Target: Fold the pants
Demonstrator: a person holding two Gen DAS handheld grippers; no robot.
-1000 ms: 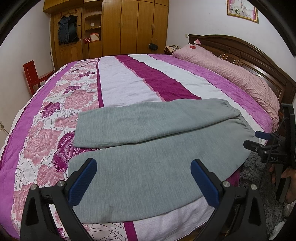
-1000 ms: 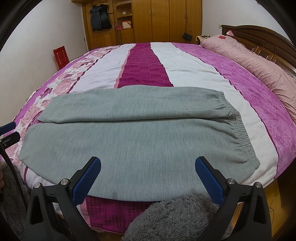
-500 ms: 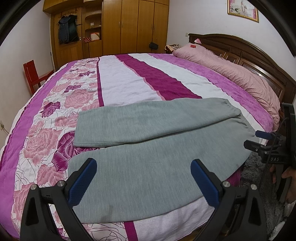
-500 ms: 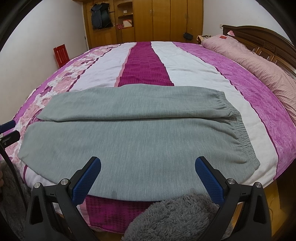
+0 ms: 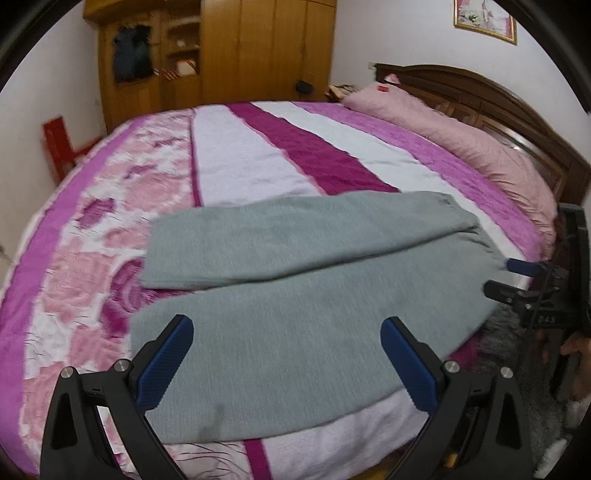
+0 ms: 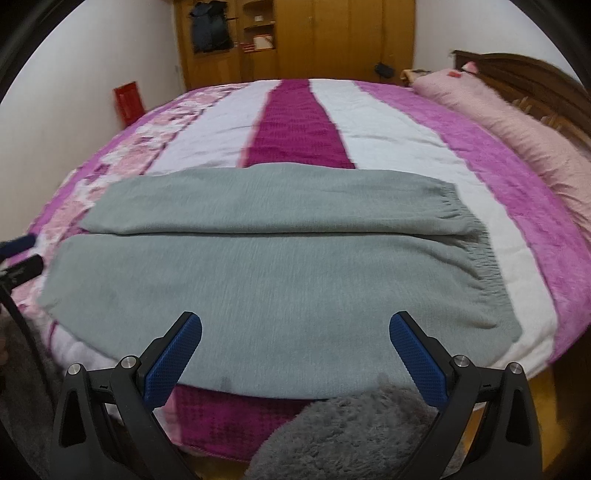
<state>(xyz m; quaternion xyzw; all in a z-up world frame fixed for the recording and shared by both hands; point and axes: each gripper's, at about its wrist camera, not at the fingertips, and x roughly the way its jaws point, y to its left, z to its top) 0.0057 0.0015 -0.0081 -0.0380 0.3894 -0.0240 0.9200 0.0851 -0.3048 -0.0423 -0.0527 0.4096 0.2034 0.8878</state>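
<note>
Bedspread beyond pants open; pillow flanks right side.

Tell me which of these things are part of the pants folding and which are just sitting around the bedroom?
Part of the job: grey pants, left gripper, right gripper, both open.

Just around: pink pillow, wardrobe, red chair, framed picture, fluffy grey rug.

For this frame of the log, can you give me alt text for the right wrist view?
Grey pants lie flat across the near edge of a bed with a striped pink and purple cover, both legs side by side, waistband to the right. The open right claw hovers empty above their near edge, over a grey fluffy rug.
</note>
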